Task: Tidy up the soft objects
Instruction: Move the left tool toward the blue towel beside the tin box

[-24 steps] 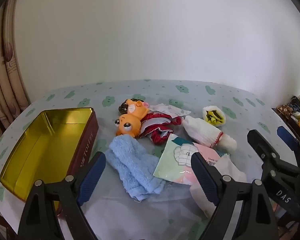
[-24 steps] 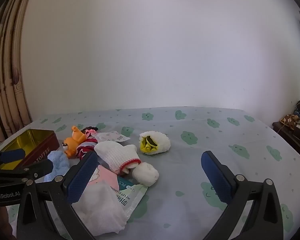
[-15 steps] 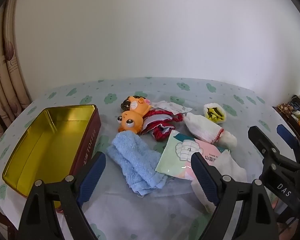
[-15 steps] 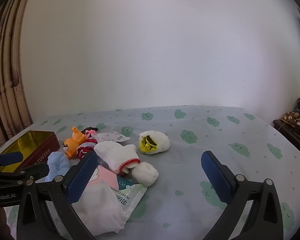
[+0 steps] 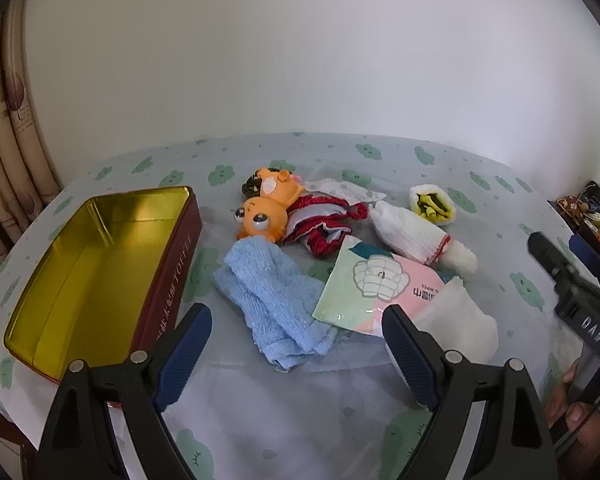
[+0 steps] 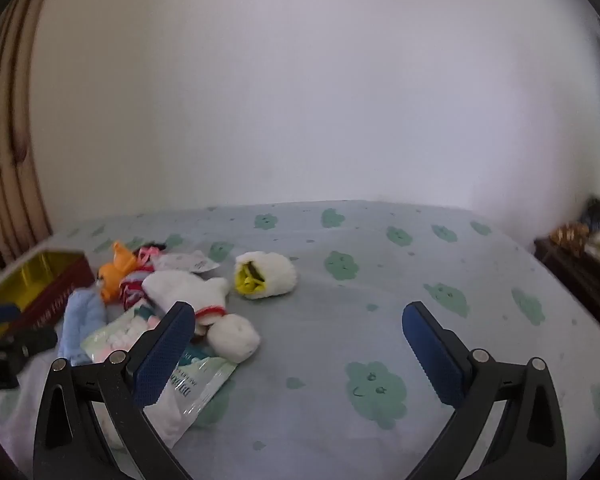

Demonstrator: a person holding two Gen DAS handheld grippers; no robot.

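Observation:
A pile of soft things lies mid-table: a folded blue towel (image 5: 272,296), an orange plush toy (image 5: 266,216) on a red-and-white cloth (image 5: 324,220), a white sock with red trim (image 5: 408,232), a rolled white-and-yellow sock (image 5: 432,204), a wipes packet (image 5: 376,284) and a white cloth (image 5: 456,320). An empty gold tin (image 5: 100,264) stands to the left. My left gripper (image 5: 296,320) hovers open just short of the towel. My right gripper (image 6: 296,316) is open over bare sheet to the right of the pile, the yellow sock (image 6: 264,276) ahead on its left.
The table wears a pale sheet with green cloud prints (image 6: 380,388). Curtains (image 5: 4,152) hang at the left, and a white wall stands behind. A dark shelf with clutter (image 6: 580,256) stands at the right edge. A hand (image 5: 576,412) holds the right gripper (image 5: 556,248).
In the left wrist view the pile and tin have slid slightly up the frame. In the right wrist view the objects have shifted left and the picture is blurred. Both grippers stay open.

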